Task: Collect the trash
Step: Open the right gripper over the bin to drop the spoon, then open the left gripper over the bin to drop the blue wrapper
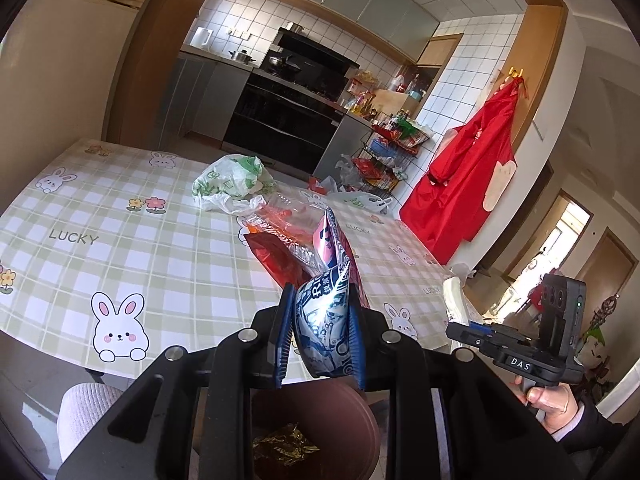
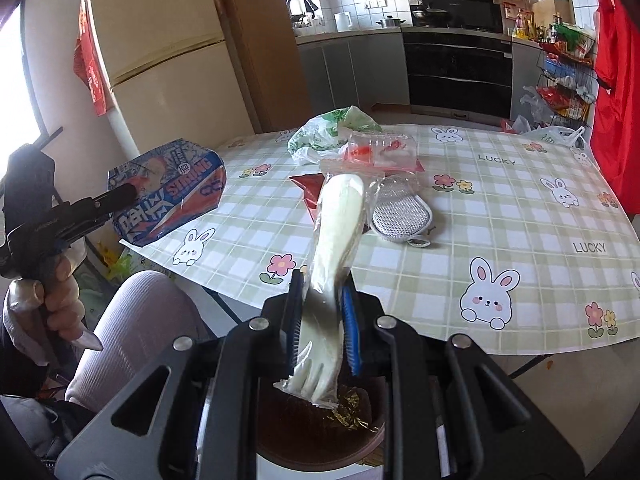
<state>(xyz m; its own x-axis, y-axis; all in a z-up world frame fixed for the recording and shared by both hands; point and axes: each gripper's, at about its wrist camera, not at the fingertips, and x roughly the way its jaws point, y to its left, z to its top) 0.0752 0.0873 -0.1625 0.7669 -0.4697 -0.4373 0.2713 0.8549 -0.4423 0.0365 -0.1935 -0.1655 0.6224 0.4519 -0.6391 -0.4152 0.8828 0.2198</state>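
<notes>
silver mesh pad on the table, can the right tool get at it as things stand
Probably not yet. The silver mesh pad lies uncovered on the checked tablecloth, but the right tool is shut on a wrapped white plastic fork, so it must drop that first.

You hold blue-white-red printed snack bag. Your other catch: cream-white plastic fork in clear wrap. Tablecloth: pale green-white check, white bunnies, pink and yellow flowers. Bin brown, gold foil inside.
</notes>
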